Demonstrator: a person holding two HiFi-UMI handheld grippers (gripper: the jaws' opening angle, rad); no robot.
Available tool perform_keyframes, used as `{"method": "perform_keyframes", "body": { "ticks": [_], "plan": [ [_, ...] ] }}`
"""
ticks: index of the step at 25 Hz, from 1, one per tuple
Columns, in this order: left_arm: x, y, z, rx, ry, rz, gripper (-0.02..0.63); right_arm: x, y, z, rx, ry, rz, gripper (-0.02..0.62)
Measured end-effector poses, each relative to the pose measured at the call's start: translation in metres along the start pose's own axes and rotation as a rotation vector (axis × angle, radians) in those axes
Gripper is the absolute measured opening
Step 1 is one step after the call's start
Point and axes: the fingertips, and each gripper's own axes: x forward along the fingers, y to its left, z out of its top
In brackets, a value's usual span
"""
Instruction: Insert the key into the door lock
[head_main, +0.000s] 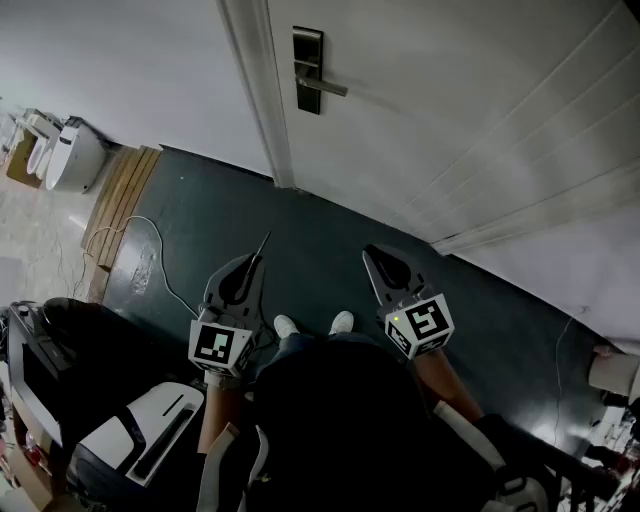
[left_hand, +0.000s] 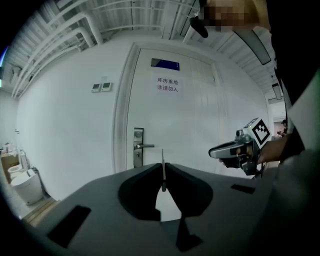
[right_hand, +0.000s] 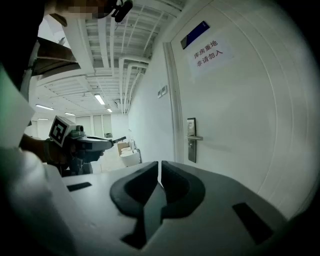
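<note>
The door lock (head_main: 308, 70) is a dark plate with a lever handle on the white door (head_main: 450, 110), well ahead of both grippers. My left gripper (head_main: 256, 264) is shut on a thin metal key (head_main: 263, 245) that sticks out past its tips. In the left gripper view the key (left_hand: 162, 167) stands upright between the closed jaws, with the lock (left_hand: 138, 148) beyond it, slightly left. My right gripper (head_main: 373, 254) is shut and holds nothing. In the right gripper view the lock (right_hand: 192, 140) is ahead to the right and the left gripper (right_hand: 92, 144) is at the left.
The floor (head_main: 320, 240) is dark. White toilets (head_main: 70, 155), wooden boards (head_main: 120, 195) and a loose cable (head_main: 150, 250) lie at the left. A black-and-white chair (head_main: 140, 430) is by my lower left. A printed sign (left_hand: 167, 84) hangs on the door.
</note>
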Motion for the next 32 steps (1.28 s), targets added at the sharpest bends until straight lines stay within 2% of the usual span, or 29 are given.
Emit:
{"method": "perform_keyframes", "body": {
  "ticks": [4, 8, 17, 23, 27, 32],
  "plan": [
    [-0.019, 0.017, -0.001, 0.010, -0.001, 0.001, 0.028, 0.012, 0.024, 0.004, -0.015, 0.014, -0.005, 0.017],
    [-0.043, 0.038, -0.001, -0.023, -0.017, 0.010, 0.028, 0.027, 0.051, 0.014, -0.056, 0.026, 0.010, 0.017],
    [-0.093, 0.101, -0.020, -0.025, -0.015, 0.053, 0.028, 0.080, 0.104, 0.028, -0.054, 0.003, -0.004, 0.017],
    [-0.113, 0.136, -0.030, -0.076, -0.018, 0.108, 0.028, 0.113, 0.136, 0.026, -0.086, 0.032, 0.051, 0.017],
    [-0.113, 0.148, -0.034, -0.088, -0.023, 0.133, 0.028, 0.138, 0.141, 0.022, -0.091, 0.051, 0.090, 0.017],
    [-0.085, 0.162, -0.030, -0.117, -0.016, 0.156, 0.028, 0.169, 0.125, 0.028, -0.086, 0.039, 0.138, 0.017]
  ]
}}
